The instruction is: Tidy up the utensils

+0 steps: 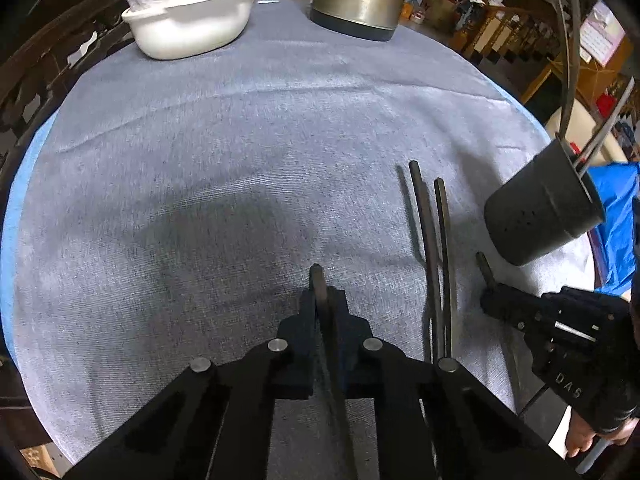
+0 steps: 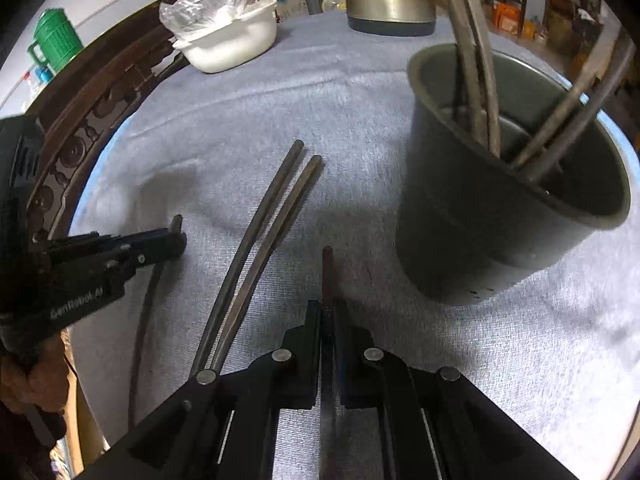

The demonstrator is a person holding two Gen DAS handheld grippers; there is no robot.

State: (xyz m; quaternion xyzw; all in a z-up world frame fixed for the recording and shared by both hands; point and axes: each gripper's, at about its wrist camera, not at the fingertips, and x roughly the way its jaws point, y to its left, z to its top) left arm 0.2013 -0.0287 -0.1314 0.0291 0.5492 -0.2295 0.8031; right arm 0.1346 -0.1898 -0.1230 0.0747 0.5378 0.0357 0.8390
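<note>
In the left wrist view my left gripper (image 1: pixel 323 296) is shut on a dark chopstick (image 1: pixel 318 280) that pokes out past its fingertips. Two more chopsticks (image 1: pixel 434 240) lie side by side on the cloth to its right. Further right, the right gripper (image 1: pixel 490 300) sits low over the cloth. In the right wrist view my right gripper (image 2: pixel 327 307) is shut on a reddish-brown chopstick (image 2: pixel 327 272). A black utensil holder (image 2: pixel 500 200) with several chopsticks inside stands just right of it. The left gripper (image 2: pixel 178 240) is at the left.
A blue-grey cloth (image 1: pixel 240 140) covers the round table. At the back stand a white dish (image 1: pixel 188 28) with a plastic bag and a brass-coloured kettle (image 1: pixel 356 0). A carved dark chair back (image 2: pixel 80 140) curves round the left edge. A green mug (image 2: pixel 56 40) is beyond it.
</note>
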